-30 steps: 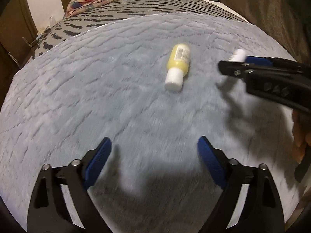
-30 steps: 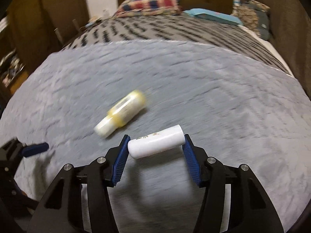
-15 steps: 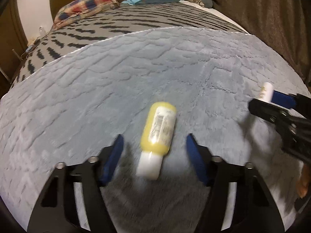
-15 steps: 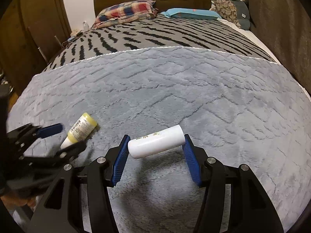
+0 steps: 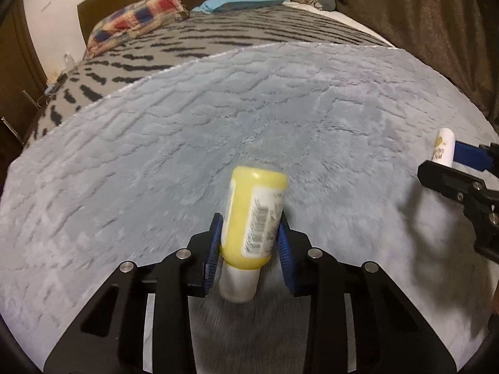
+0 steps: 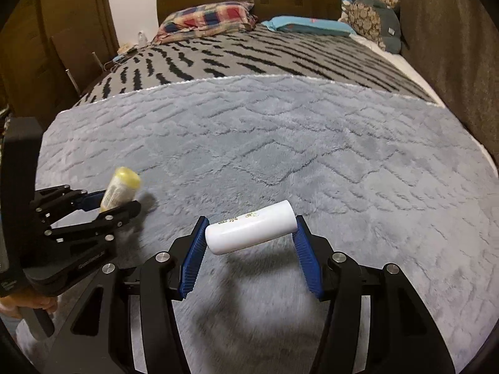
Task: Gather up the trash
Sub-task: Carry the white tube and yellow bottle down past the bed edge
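Your left gripper (image 5: 249,243) has just closed on the yellow bottle (image 5: 254,218), whose long axis runs forward along the fingers (cap toward you). Your right gripper (image 6: 249,243) clamps the white tube (image 6: 251,231) crosswise, end to end, above the blanket (image 6: 312,155).

dim, blurred foreground, fisheye-warped edges

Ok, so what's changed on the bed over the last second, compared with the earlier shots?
The left gripper moved in over the yellow bottle, which lay loose on the grey blanket, and its fingers have just been closing; they now clamp the bottle's sides. Unchanged: the right gripper grips the white tube crosswise as before.
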{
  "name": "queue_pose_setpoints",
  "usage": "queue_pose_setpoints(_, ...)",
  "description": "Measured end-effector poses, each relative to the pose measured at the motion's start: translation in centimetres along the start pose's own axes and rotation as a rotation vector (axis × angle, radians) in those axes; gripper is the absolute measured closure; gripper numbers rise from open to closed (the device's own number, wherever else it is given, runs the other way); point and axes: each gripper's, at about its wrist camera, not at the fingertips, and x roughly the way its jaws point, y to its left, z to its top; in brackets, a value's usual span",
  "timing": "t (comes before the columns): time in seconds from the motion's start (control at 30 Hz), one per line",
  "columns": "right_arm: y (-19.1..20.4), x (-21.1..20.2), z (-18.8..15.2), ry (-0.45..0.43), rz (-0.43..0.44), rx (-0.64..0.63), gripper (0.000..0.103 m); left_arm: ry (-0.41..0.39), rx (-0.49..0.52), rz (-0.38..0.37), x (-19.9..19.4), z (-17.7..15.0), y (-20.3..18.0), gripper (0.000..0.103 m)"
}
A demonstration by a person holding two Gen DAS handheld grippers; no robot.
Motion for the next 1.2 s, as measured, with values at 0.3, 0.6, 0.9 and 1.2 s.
queue_pose_setpoints(0.3, 2.9, -10.5, -4.4, -0.056, 0.036, -0.103, 0.047, -0.075, 0.014, -0.005, -11.6, -5.8, -0.6, 0.072)
queue_pose_setpoints(0.6, 5.8, -20.4, -14.6, -0.129, 0.125, -0.150, 0.047, -0.184, 0.050, -0.038, -23.2, -17.7, -3.8, 0.072)
queue_pose_setpoints(0.9, 8.8, -24.7, -27.7, -0.198, 0.081, -0.157, 0.047, -0.246, -0.028, -0.029, -27.1, -30.6, -7.0, 0.072)
queue_pose_setpoints(1.2, 8.5, -17.8, -36.6, 0.055, 0.114, -0.039, 0.047, -0.044, -0.148, -0.124, -20.4, -40.2, -9.7, 0.072)
